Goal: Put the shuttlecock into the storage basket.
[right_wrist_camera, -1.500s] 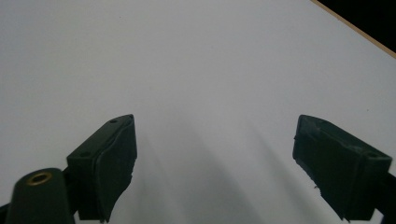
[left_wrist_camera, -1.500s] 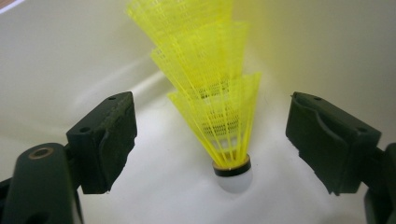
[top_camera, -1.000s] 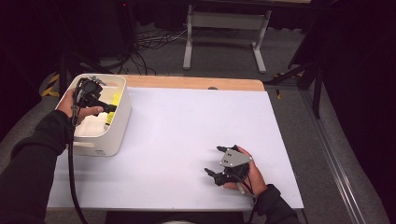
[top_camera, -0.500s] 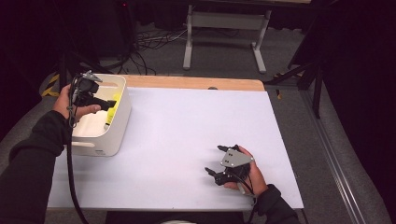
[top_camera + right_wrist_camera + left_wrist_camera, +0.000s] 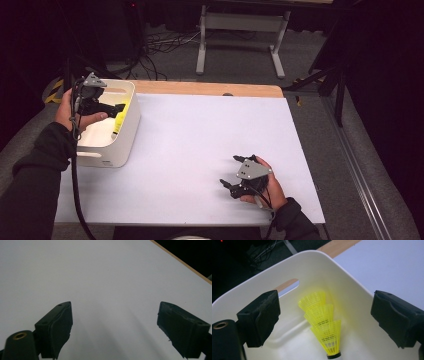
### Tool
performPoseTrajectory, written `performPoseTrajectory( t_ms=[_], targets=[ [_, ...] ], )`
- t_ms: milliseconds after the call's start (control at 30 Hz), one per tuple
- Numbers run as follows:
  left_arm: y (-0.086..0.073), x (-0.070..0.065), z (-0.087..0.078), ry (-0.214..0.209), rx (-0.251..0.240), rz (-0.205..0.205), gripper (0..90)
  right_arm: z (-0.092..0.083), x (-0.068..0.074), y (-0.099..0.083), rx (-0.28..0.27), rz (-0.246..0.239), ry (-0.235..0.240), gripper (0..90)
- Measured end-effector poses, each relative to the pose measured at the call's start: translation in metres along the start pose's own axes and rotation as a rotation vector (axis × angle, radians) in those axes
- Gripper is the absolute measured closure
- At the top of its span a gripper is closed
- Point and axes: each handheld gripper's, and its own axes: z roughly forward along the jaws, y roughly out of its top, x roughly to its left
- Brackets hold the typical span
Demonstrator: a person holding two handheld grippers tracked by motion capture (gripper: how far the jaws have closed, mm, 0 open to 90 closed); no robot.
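Left gripper [image 5: 325,315], jaws apart, hovers over the white bin [image 5: 131,116] at the frame's left; stacked yellow shuttlecocks [image 5: 324,322] lie inside (seemingly delivered); right gripper [image 5: 235,172], also apart, rests lower right

The left gripper [image 5: 117,107] has lifted and drawn back over the bin [image 5: 131,131].

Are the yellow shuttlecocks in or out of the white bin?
In: the stacked yellow plastic shuttlecocks lean against the inner wall of the white plastic bin.
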Motion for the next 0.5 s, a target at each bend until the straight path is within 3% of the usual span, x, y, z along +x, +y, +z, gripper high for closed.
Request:
performPoseTrajectory(
  t_ms=[500],
  targets=[
    [-0.005, -0.001, -0.024, 0.04, -0.123, -0.007, 9.0, -0.002, -0.001, 0.001, -0.007, 0.001, -0.011, 14.0]
  ],
)
